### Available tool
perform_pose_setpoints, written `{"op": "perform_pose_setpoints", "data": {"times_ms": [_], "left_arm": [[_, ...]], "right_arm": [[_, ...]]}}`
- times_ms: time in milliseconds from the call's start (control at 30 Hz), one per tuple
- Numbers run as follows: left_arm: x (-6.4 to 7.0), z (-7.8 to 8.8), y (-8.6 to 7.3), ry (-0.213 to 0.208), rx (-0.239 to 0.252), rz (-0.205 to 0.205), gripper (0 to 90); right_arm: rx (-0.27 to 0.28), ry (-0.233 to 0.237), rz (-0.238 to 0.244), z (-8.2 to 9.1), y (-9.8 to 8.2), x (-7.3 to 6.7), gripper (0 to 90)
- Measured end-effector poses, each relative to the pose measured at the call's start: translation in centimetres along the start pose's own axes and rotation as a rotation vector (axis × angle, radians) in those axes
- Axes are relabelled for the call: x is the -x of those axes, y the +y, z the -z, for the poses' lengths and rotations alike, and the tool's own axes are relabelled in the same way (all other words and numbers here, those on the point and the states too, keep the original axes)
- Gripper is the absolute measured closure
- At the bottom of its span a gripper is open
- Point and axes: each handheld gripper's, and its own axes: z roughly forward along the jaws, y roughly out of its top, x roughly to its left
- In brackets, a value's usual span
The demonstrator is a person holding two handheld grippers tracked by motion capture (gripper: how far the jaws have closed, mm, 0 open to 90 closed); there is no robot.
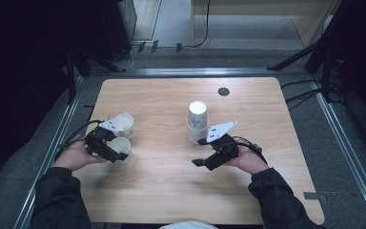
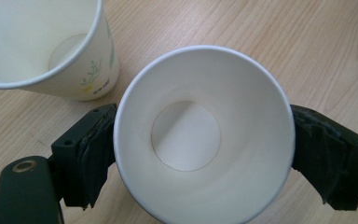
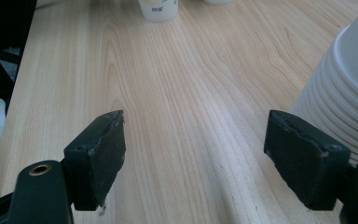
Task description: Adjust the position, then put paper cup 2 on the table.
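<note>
Left hand-held gripper [image 1: 119, 153]: held low over the near left part of the table [image 1: 162, 191]; its jaws stand apart, one on each side of a paper cup, and the left gripper view shows the pads right at the cup's rim without pinching it out of round.
Cup between the jaws [image 2: 204, 135]: white, upright on the table, mouth open toward the camera that rides on the left hand-held gripper, round bottom bare inside; in the high view it sits at that gripper's tip [image 1: 119, 145].
Second cup [image 2: 46, 44]: just beyond the first and a little to its left as the left hand-held gripper looks; white with a small green leaf print on its side, upright, close beside the first cup; whether the two touch cannot be told. In the high view [image 1: 123, 125] it stands just past the gripper's grey plate.
Right hand-held gripper [image 1: 200, 152]: held over the near right part of the table, jaws wide apart with bare wood between the pads [image 3: 98, 154].
Stack of cups [image 1: 198, 121]: upside down, just beyond the right hand-held gripper; in the right gripper view its stepped rims [image 3: 342, 93] rise right beside the right-hand jaw, outside the gap.
</note>
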Motion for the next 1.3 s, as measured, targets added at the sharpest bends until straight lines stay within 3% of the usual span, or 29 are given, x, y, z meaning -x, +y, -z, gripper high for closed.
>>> {"op": "perform_pose_setpoints", "data": {"times_ms": [667,967,1300], "left_arm": [[-0.4,3.8,-0.5,-0.042,0.146,0.067,13.6],[0.3,5.0,0.7,-0.060,0.187,0.056,13.7],[1.3,5.2,2.1,-0.079,0.220,0.033,13.7]], "right_arm": [[0.005,-0.004,-0.005,0.3,0.0,0.1,20.9],[0.004,-0.001,-0.008,0.4,0.0,0.1,20.9],[0.008,-0.002,-0.007,0.6,-0.1,0.1,20.4]]}}
